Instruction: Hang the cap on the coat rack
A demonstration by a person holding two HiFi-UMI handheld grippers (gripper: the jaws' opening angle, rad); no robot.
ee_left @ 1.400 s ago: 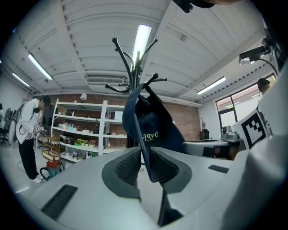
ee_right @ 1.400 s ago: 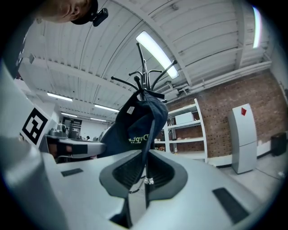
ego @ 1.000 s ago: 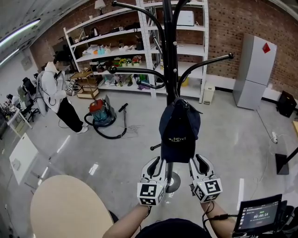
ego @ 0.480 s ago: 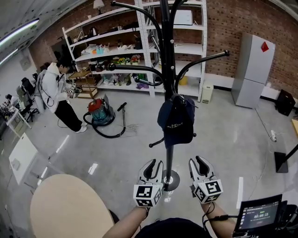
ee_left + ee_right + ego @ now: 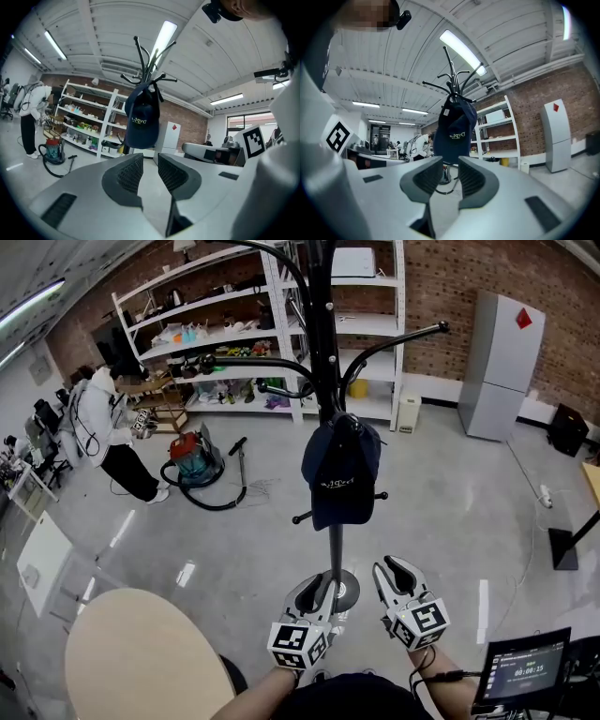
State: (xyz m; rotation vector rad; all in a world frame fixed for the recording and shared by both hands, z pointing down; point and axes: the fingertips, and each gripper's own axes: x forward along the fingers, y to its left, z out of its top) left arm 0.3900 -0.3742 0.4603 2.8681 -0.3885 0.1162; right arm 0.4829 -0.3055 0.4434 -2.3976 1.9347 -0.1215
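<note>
— What is standing on that grey floor [image 5: 450, 521], in front of the brick wall [image 5: 450, 287]?

— The coat rack [image 5: 325, 362]. The cap [image 5: 340, 474] is hanging from one of its hooks, resting against the pole.

— Are the grippers touching it?

— No. Both are hovering low near the rack's base, well apart from the cap. The left gripper [image 5: 316, 589] has just been opening its jaws, and they are standing apart with nothing between them. The right gripper [image 5: 394, 570] is gaping too, carrying nothing.
</note>
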